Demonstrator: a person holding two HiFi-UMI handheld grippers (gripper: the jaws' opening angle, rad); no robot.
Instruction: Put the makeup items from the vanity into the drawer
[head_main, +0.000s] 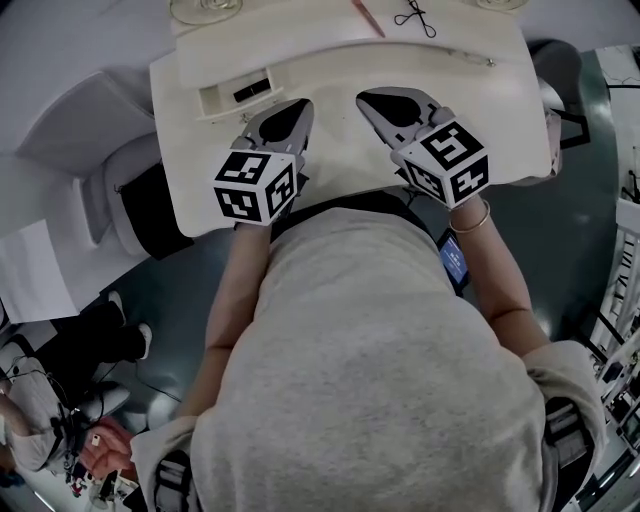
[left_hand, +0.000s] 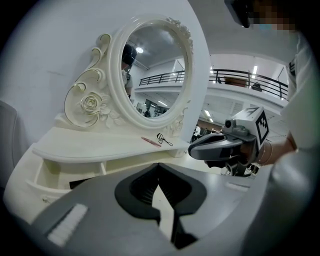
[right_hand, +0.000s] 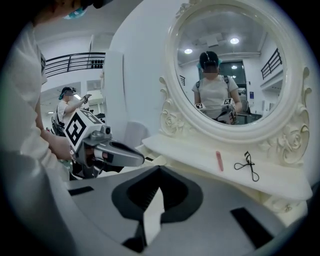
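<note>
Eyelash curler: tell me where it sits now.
In the right gripper view the eyelash curler lies on the vanity shelf below the mirror, just right of the pink stick.

I log a light grey short-sleeved T-shirt (head_main: 380, 350) on the wearer, with dark padded straps (head_main: 565, 435) at both shoulders. A thin bangle (head_main: 472, 220) circles the right wrist. The left gripper (head_main: 298, 106) and right gripper (head_main: 372, 100) have matte grey shells with black ribbed jaw linings. Each carries a white cube printed with black square markers: left cube (head_main: 255, 185), right cube (head_main: 455, 158).
</note>
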